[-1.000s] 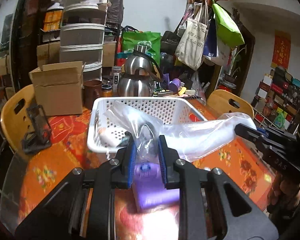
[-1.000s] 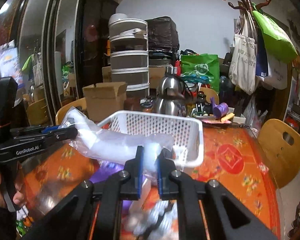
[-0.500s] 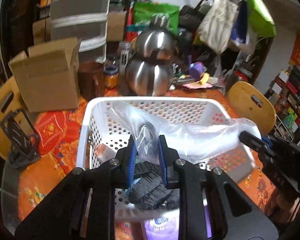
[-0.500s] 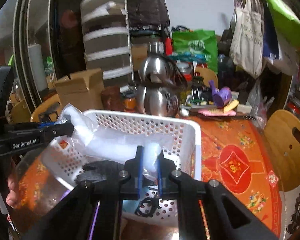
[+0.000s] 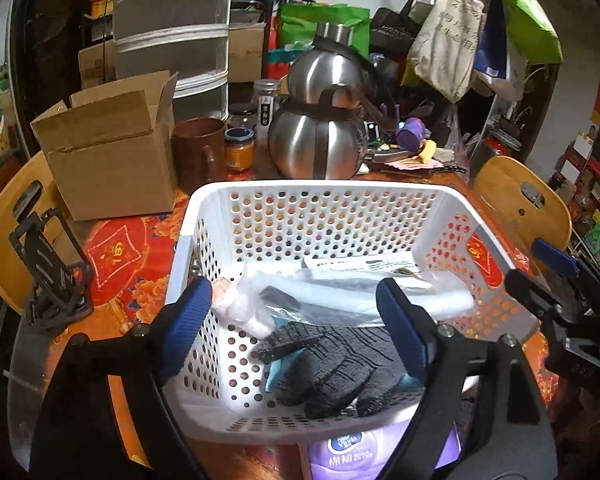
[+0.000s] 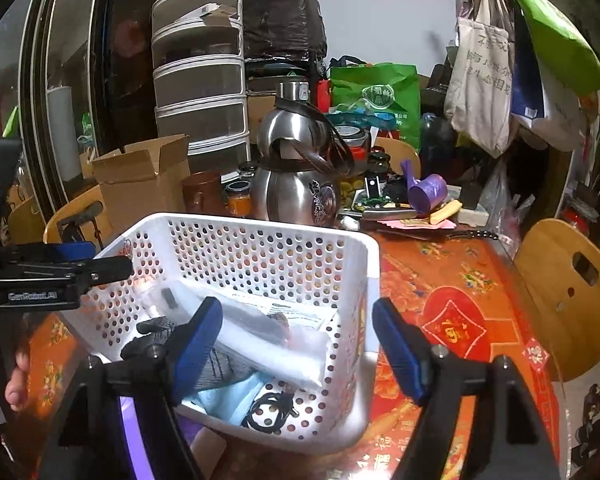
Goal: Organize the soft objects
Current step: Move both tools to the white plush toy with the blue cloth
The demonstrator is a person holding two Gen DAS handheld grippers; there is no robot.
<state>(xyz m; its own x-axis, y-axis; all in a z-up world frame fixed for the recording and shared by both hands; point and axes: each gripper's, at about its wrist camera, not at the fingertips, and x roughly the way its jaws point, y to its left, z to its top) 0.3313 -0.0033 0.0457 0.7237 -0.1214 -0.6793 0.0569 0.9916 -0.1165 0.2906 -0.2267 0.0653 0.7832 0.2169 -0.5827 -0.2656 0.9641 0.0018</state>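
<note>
White perforated plastic formed the basket (image 5: 324, 216) on my orange desk (image 6: 460, 280), and inside it lay the clear plastic bag (image 5: 352, 292) atop grey knit gloves (image 5: 332, 360). My left tongs (image 5: 296, 320) and right tongs (image 6: 296, 340) both gaped wide, grasping nothing, above the basket.
</note>
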